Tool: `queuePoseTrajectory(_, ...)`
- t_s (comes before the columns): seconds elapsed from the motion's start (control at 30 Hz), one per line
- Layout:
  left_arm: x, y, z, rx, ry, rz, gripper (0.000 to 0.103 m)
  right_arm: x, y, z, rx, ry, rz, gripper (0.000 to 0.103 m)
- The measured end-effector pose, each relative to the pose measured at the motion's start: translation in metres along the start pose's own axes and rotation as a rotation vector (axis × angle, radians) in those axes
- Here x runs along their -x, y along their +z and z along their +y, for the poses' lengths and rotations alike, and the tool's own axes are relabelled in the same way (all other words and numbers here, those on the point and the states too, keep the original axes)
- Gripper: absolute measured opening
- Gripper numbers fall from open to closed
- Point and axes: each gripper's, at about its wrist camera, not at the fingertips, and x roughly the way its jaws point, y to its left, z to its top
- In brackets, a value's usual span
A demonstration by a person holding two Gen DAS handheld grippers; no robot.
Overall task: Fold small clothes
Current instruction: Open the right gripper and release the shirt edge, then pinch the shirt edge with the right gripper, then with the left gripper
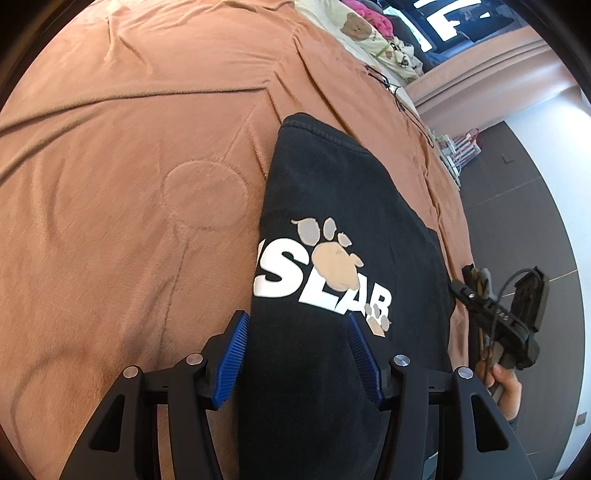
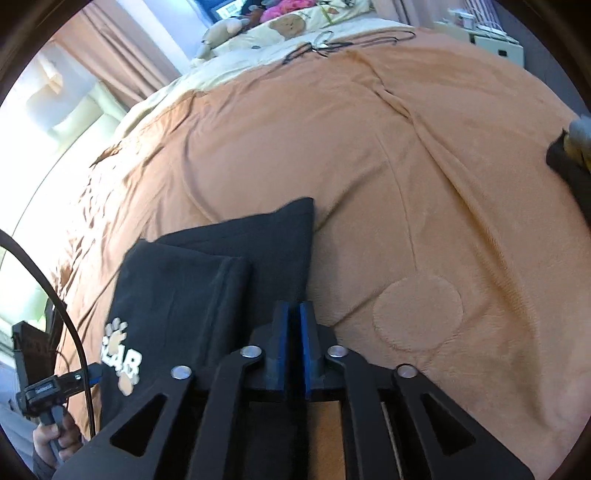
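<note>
Bottom centre of the left wrist view, the left gripper (image 1: 295, 354) sits with its blue-padded jaws wide, straddling the near end of the folded black fabric garment with white lettering and tan paw prints (image 1: 340, 229) without pinching it. In the right wrist view, the right gripper (image 2: 294, 332) shows just a narrow gap, nothing between its jaws. Garment lies on the orange-brown plush blanket (image 1: 129, 147), cream bear-print bedding (image 2: 295, 22) way up top.
</note>
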Motion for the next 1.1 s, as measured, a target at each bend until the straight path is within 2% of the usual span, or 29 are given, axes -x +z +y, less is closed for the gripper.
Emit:
queuePoseTrajectory(0.03,0.000,-0.001,0.001,0.002,-0.001,0.003,0.056,0.004,-0.001,0.003,0.011,0.007,-0.010,0.043)
queuePoseTrajectory(0.07,0.000,-0.002,0.002,0.003,-0.002,0.003,0.056,0.009,-0.003,0.005,0.024,0.018,-0.022,0.059)
queuePoseTrajectory(0.1,0.000,-0.004,0.002,0.003,-0.003,0.003,0.056,0.015,-0.007,0.011,0.038,0.038,-0.030,0.060)
queuePoseTrajectory(0.3,0.004,-0.016,0.003,-0.004,-0.007,0.007,0.056,0.026,-0.035,0.005,0.025,0.099,0.026,0.060)
queuePoseTrajectory(0.5,0.009,-0.032,0.005,-0.008,-0.010,0.020,0.056,0.046,-0.071,-0.016,-0.002,0.121,0.079,0.059)
queuePoseTrajectory(0.57,0.012,-0.037,0.005,-0.009,-0.011,0.024,0.056,0.054,-0.080,-0.017,-0.006,0.143,0.097,0.043)
queuePoseTrajectory(0.73,0.018,-0.048,0.008,-0.001,-0.023,0.033,0.056,0.067,-0.098,-0.023,-0.030,0.169,0.110,0.041)
queuePoseTrajectory(0.83,0.021,-0.057,0.009,0.003,-0.034,0.047,0.056,0.072,-0.106,-0.022,-0.027,0.169,0.122,0.040)
queuePoseTrajectory(0.97,0.026,-0.066,0.010,0.000,-0.041,0.062,0.055,0.075,-0.115,-0.024,-0.024,0.128,0.148,0.040)
queuePoseTrajectory(1.1,0.032,-0.079,0.013,-0.002,-0.057,0.080,0.054,0.085,-0.122,-0.024,-0.033,0.132,0.159,0.040)
